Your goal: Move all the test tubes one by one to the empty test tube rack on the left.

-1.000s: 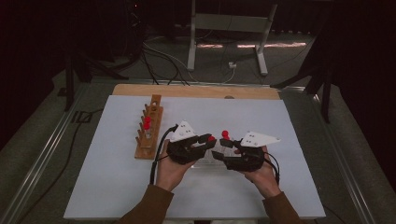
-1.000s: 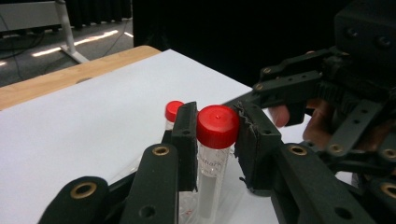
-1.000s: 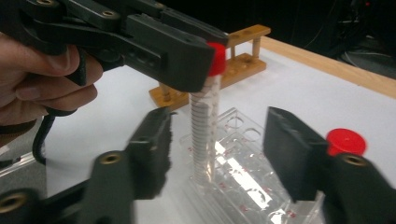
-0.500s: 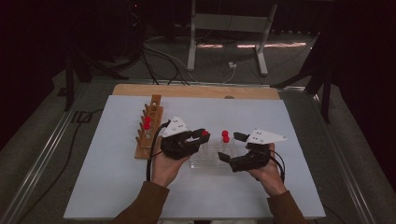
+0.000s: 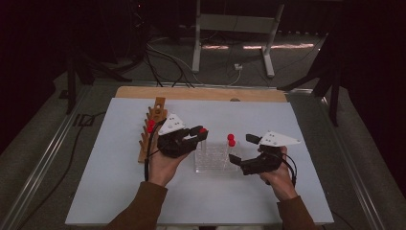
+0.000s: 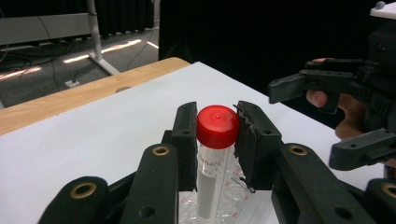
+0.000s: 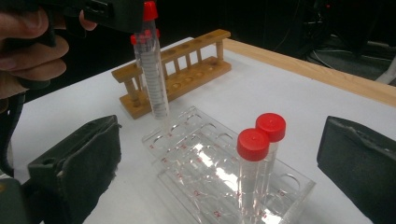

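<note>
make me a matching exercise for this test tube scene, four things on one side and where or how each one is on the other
Things:
1. left gripper
2. right gripper
3. wooden rack
4. clear rack

States or places:
A. holds two capped tubes standing side by side
B. open, nothing between its pads
C. at the left of the white mat, with red-capped tubes in it
D. shut on a red-capped tube above the clear rack

Pairs: 1-D, 2-B, 3-C, 4-A
</note>
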Demonstrator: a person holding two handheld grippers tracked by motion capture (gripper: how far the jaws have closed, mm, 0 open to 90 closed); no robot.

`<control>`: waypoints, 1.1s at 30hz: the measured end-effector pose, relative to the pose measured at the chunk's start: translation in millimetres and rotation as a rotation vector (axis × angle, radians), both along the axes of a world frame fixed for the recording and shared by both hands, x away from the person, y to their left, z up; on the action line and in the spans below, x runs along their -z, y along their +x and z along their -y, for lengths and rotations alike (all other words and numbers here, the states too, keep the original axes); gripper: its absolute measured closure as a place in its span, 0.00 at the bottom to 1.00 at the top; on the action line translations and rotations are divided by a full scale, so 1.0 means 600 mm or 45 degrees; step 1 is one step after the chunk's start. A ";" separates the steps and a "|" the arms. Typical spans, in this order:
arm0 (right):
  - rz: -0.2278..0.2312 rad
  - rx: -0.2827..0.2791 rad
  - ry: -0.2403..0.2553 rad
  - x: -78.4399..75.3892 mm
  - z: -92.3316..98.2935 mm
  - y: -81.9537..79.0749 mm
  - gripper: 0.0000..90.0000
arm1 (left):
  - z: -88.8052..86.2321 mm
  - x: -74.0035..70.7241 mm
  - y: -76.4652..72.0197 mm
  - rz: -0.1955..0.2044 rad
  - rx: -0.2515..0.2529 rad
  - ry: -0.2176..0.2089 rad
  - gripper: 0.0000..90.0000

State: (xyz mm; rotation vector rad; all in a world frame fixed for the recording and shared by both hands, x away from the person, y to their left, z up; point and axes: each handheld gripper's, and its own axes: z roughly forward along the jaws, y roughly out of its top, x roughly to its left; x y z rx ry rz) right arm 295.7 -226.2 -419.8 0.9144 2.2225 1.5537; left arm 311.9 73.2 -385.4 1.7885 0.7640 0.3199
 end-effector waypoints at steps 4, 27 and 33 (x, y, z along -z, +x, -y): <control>0.000 0.010 0.010 -0.001 0.004 0.001 0.00 | -0.010 -0.003 0.006 0.006 -0.020 0.004 0.79; 0.004 0.033 0.045 -0.004 0.015 0.002 0.00 | -0.089 -0.024 0.042 0.060 -0.188 0.041 0.79; 0.004 0.034 0.049 -0.005 0.016 0.002 0.00 | -0.109 -0.025 0.054 0.067 -0.255 0.052 0.79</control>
